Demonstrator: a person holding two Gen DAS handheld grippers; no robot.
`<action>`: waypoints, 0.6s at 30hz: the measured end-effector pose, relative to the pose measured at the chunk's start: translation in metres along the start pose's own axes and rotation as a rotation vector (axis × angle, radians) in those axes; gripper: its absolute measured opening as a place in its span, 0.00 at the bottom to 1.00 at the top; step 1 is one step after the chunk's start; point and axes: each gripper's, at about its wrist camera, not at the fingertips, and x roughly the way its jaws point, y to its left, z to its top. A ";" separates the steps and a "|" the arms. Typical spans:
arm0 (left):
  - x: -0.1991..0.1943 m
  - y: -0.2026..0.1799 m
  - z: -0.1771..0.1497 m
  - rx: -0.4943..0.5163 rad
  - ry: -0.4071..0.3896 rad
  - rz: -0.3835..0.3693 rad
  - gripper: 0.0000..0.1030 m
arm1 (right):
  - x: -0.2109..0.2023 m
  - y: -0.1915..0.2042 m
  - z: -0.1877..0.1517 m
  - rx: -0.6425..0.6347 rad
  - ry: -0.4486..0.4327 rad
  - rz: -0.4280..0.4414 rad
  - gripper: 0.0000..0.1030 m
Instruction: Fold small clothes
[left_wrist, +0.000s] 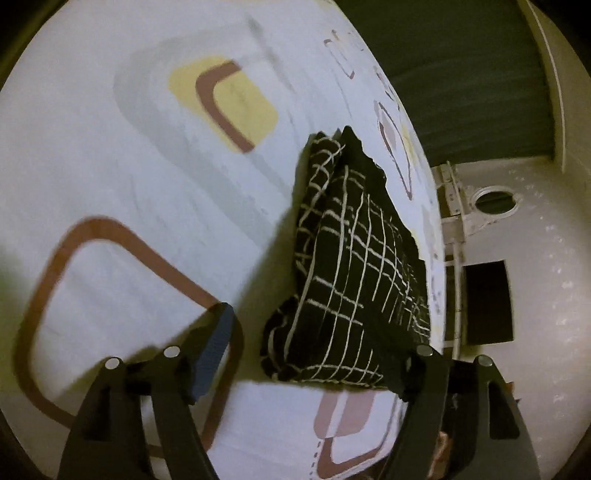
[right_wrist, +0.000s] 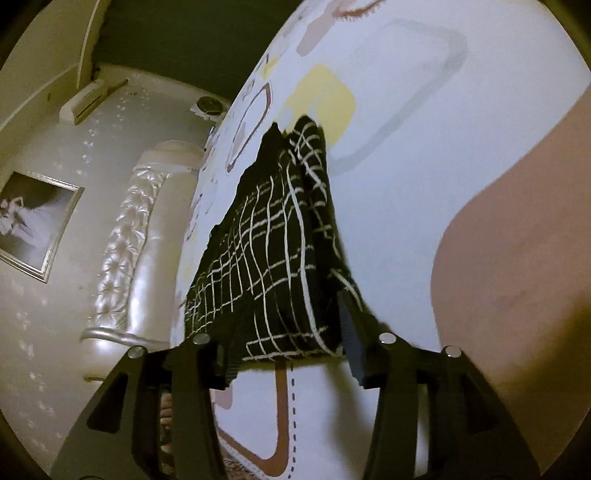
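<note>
Left wrist: cloth lies folded in a stack on the bed, close to its edge. Risk: a sideways nudge drags the stack off the edge or splays the layers. Left gripper is wide open, holds nothing; its right finger looks against the cloth's near corner, contact unclear.

Right wrist: right gripper also spread wide, straddling the cloth's near edge, gripping nothing. Closing here may catch only the top layers and undo the fold.

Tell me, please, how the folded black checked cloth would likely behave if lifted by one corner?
The black checked cloth would probably sag and unfold, since its stacked layers sit loosely with wavy edges. It looks thin, so likely light. On the soft bedsheet, pushing would probably bunch it rather than slide it.
</note>
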 end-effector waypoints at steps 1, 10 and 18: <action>0.001 -0.001 0.000 0.002 -0.002 -0.005 0.74 | 0.005 -0.002 0.000 0.016 0.009 0.015 0.48; 0.039 -0.025 0.006 0.010 0.048 -0.004 0.42 | 0.035 0.011 0.001 0.023 0.039 0.010 0.28; 0.027 -0.035 0.006 0.009 0.032 0.041 0.13 | 0.012 0.018 -0.001 0.012 -0.004 0.007 0.07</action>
